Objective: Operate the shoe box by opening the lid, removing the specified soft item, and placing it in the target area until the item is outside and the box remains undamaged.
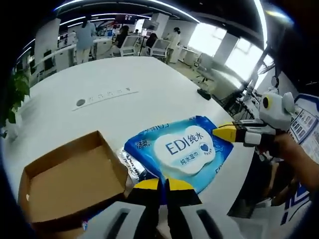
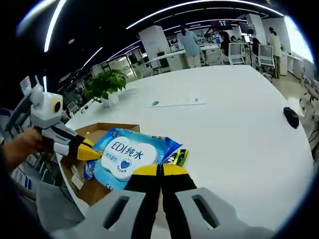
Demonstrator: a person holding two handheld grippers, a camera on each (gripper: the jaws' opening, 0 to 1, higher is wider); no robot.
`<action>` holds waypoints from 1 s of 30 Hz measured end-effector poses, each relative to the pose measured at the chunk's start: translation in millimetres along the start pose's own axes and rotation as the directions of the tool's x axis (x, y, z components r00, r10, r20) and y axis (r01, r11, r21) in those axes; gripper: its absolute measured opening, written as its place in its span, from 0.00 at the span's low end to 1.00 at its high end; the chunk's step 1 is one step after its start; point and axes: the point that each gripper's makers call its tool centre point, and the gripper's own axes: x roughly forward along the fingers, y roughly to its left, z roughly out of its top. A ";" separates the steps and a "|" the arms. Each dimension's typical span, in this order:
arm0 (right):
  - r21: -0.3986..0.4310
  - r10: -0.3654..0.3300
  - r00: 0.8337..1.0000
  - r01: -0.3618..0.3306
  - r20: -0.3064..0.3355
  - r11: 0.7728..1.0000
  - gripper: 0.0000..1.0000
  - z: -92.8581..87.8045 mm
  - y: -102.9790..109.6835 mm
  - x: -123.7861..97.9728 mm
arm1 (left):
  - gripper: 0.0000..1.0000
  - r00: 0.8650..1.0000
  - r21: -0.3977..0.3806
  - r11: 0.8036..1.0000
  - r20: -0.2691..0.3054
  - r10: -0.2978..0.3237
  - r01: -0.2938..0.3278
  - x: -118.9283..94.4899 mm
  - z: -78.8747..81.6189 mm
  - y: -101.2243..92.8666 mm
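A blue wet-wipes pack [image 1: 184,149] with a white label is held between both grippers, just right of the open brown cardboard box [image 1: 65,184]. My left gripper [image 1: 163,185] is shut on the pack's near edge. My right gripper [image 1: 222,132] comes in from the right, shut on the pack's far corner. In the right gripper view the pack [image 2: 124,154] lies partly over the box [image 2: 97,130], with my right gripper [image 2: 160,170] shut on its edge and the left gripper [image 2: 89,151] pinching its other side. A small foil packet [image 1: 130,167] pokes out from under the pack.
The white table [image 2: 224,134] stretches wide beyond the box. A black mouse-like object [image 2: 291,117] lies near its far edge, and a grey disc [image 1: 80,102] is set in the top. A potted plant [image 2: 104,84] stands at one end. People and office chairs are far behind.
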 end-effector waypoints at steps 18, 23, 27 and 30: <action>-0.016 -0.009 0.997 0.007 -0.083 1.000 0.00 -21.4 -23.7 52.6 | 0.03 0.985 0.233 0.968 -0.120 0.126 -0.095 32.9 6.1 23.6; -0.013 -0.018 0.995 0.017 -0.102 1.000 0.00 -28.7 -31.3 60.4 | 0.03 0.977 0.290 0.953 -0.165 0.138 -0.086 43.2 6.5 21.6; 0.002 -0.020 0.994 0.020 -0.107 1.000 0.00 -33.7 -35.1 66.5 | 0.03 0.969 0.340 0.936 -0.182 0.166 -0.097 47.5 9.4 23.1; 0.007 -0.022 0.994 0.023 -0.111 1.000 0.00 -35.2 -36.3 69.7 | 0.03 0.966 0.348 0.933 -0.193 0.172 -0.096 50.3 11.1 24.3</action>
